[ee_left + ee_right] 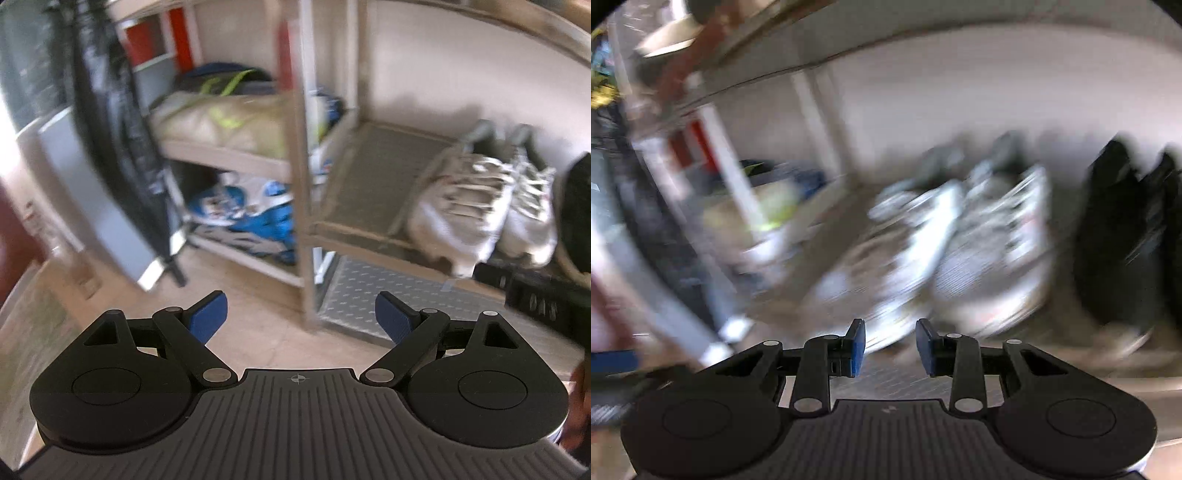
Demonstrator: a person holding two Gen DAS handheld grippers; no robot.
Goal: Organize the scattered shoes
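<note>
Left gripper (pixel 301 317): jaws spread wide, nothing between them; it hangs over bare floor (pixel 258 314) in front of the rack, tilted down, as if waiting for work.
Right gripper (pixel 890 347): jaws narrowed to a small gap, empty; only patterned metal flooring shows between the blue pads (pixel 857 347). No shoe is gripped.
White shoes (pixel 487 206): a pair, side by side and touching, toes toward the camera, on the rack's lower right shelf (pixel 369 173). Judged already put away, since they sit paired and squared to the shelf edge.
Same pair, right view (pixel 960 240): directly ahead of the right gripper, heavily blurred; detail unreadable.
Black item (pixel 1119 240): dark mass just right of the white shoes; probably more footwear, cannot tell.
Rack (pixel 303 147): pale metal uprights; the left bays hold a beige bundle (pixel 221 122) above and blue-white clutter (pixel 251 214) below, so the right bay is the free space for shoes.
Tread plate (pixel 380 291): lies on the floor under the shoe shelf.
Task status: judged midway; both grippers empty, the next shoe not in view.
</note>
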